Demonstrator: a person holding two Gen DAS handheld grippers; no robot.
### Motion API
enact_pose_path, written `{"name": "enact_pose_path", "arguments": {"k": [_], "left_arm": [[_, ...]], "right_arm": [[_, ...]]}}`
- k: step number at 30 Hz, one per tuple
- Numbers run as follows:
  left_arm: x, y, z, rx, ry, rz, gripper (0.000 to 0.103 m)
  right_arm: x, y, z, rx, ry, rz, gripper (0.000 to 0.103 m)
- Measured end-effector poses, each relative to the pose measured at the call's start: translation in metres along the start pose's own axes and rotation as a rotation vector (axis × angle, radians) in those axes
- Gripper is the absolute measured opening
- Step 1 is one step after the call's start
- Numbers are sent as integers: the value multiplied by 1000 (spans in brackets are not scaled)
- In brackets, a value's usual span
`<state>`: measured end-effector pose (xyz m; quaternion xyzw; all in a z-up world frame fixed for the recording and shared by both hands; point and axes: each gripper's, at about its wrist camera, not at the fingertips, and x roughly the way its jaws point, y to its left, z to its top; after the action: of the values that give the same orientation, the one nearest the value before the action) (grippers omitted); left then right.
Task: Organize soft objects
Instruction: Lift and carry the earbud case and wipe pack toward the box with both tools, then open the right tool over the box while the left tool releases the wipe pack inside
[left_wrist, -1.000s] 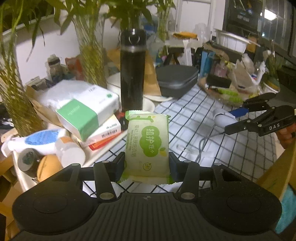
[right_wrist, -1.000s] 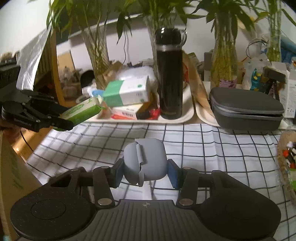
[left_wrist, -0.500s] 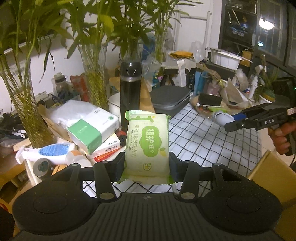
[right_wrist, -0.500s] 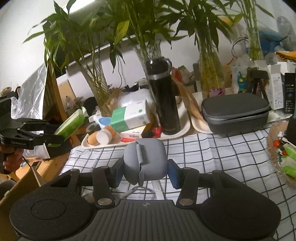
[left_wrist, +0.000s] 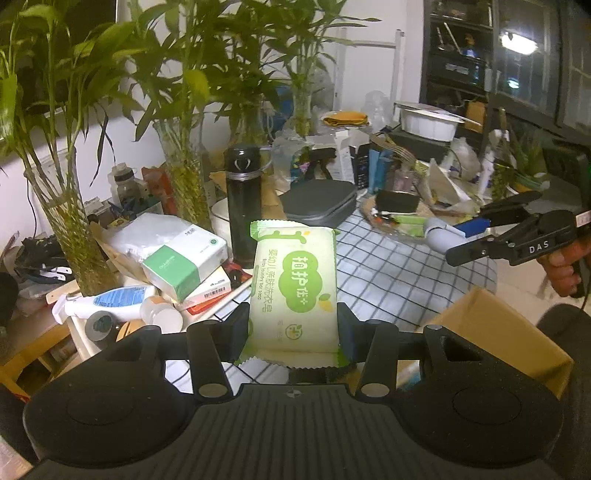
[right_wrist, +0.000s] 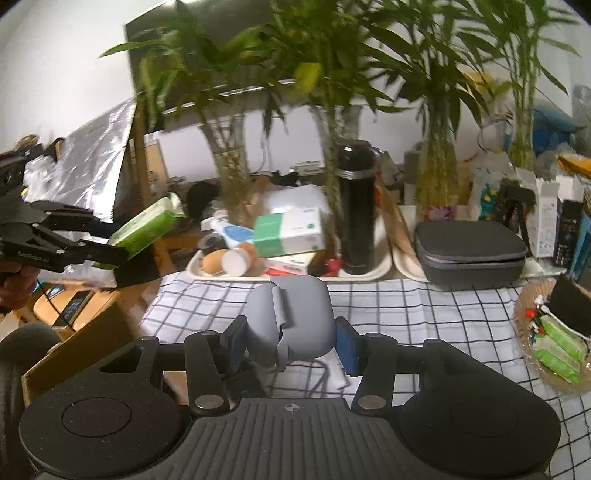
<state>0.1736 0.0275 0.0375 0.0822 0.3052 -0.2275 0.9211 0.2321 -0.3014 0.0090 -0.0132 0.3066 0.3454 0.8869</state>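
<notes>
Currently left gripper (left_wrist: 293, 328) is clamping the green-and-white plastic soap packet (left_wrist: 294, 284), right gripper (right_wrist: 290, 341) is clamping a rounded grey soft pouch (right_wrist: 290, 317), both carried above the checked tablecloth (right_wrist: 424, 317), probably heading for the brown cardboard box (left_wrist: 498, 332).

1. Soap pack (left_wrist: 294, 284) is showing pale green with a darker green logo.
2. Pouch (right_wrist: 290, 319) is looking plain grey.
3. Tablecloth (right_wrist: 424, 314) is showing white with black grid.
4. Flask (right_wrist: 356, 206) is appearing black.
</notes>
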Motion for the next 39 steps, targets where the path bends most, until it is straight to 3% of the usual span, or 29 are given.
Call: {"name": "enact_pose_path", "arguments": {"k": [11,25,26,29,39], "left_arm": [[-36,-35,-21,16,9,-31,47],[-43,-68,-63,64,94,-172,48],[-46,-68,-63,57,85,-169,49],[-53,-66,-61,24,60,-160,73],[-69,-60,-65,-50,52,-80,74]], "right_arm": [[-48,46,-22,-51,-24,23,53],[-83,76,-52,-53,-28,39,53],[-84,77,-54,-50,-27,41,53],[-85,79,-58,-39,-20,41,53],[-83,90,-69,-37,10,66,53]]}}
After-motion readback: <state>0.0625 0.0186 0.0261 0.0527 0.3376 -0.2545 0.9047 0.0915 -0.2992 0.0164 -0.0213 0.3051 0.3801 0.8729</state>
